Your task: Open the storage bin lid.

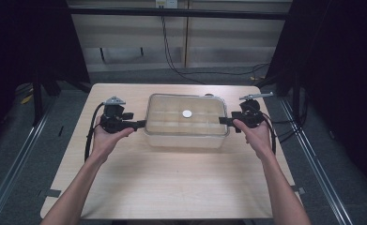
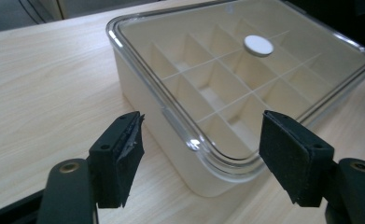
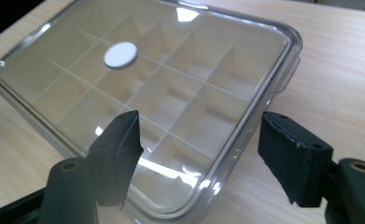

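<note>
A cream box (image 1: 187, 138) with a clear lid (image 1: 167, 117) stands at the middle of the wooden table (image 1: 172, 187). Its inside is split into several compartments, and a white round disc (image 1: 187, 113) sits at the lid's centre. My left gripper (image 1: 141, 124) is level at the box's left end, open. In the left gripper view, the box's near corner (image 2: 208, 182) lies between the two pads (image 2: 124, 154) without touching them. My right gripper (image 1: 223, 121) is at the box's right end, open. From the right gripper view, the lid's (image 3: 194, 56) rim runs between the spread pads (image 3: 287, 158), the disc (image 3: 120, 55) farther off.
The table's front half is bare wood, with its edges close on either side of the hands. A small tab (image 3: 290, 74) sticks out from the lid's rim. Cables (image 1: 181, 70) trail on the floor behind the table, and metal rails (image 1: 312, 159) run along both sides.
</note>
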Demonstrator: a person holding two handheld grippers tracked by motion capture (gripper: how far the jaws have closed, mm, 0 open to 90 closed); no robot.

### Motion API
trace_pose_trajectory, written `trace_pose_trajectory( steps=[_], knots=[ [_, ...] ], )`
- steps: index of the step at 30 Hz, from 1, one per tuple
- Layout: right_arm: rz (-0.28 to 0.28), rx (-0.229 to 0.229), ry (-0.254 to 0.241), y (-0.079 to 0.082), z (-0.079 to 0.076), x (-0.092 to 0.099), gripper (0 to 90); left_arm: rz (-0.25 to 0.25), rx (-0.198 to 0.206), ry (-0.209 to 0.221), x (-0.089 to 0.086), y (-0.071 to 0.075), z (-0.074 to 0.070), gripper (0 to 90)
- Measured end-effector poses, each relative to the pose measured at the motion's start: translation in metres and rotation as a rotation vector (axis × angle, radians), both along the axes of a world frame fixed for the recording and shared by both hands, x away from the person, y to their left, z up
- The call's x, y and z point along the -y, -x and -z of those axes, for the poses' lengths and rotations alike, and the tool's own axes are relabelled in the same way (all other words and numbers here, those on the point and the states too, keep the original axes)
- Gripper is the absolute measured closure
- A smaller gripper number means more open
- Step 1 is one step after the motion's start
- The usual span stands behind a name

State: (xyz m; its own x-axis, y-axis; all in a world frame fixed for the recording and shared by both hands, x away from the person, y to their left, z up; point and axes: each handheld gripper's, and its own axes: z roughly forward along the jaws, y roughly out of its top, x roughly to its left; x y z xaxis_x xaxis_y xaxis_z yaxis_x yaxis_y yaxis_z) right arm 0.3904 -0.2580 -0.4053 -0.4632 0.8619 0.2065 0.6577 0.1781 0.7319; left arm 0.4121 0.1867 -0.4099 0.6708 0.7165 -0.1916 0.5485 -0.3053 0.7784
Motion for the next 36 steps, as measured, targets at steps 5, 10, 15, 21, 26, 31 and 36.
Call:
trace_pose_trajectory(
  steps=[5, 10, 15, 21, 26, 31, 36],
  knots=[
    [0.005, -0.040, 0.012, -0.011, 0.010, -0.001, 23.2, -0.007, -0.026, 0.003, 0.003, -0.013, 0.007, 28.7],
    [-0.001, -0.050, 0.043, -0.017, 0.014, -0.009, 22.6, 0.004, -0.032, -0.010, 0.011, -0.015, 0.010, 28.7],
    [0.023, -0.072, 0.042, -0.023, 0.021, -0.007, 18.9, 0.022, -0.045, -0.024, 0.018, -0.018, 0.016, 26.6],
    [0.016, -0.078, -0.002, -0.027, 0.028, -0.009, 18.2, 0.019, -0.079, -0.053, 0.025, -0.024, 0.025, 25.6],
    [0.033, -0.054, 0.019, -0.029, 0.027, -0.019, 10.3, 0.029, -0.083, -0.038, 0.030, -0.026, 0.028, 24.9],
    [0.047, -0.079, 0.019, -0.032, 0.033, -0.017, 12.6, 0.048, -0.092, -0.032, 0.034, -0.028, 0.030, 24.5],
    [0.040, -0.102, -0.030, -0.035, 0.041, -0.016, 11.1, 0.055, -0.093, -0.029, 0.037, -0.031, 0.030, 23.7]
  ],
)
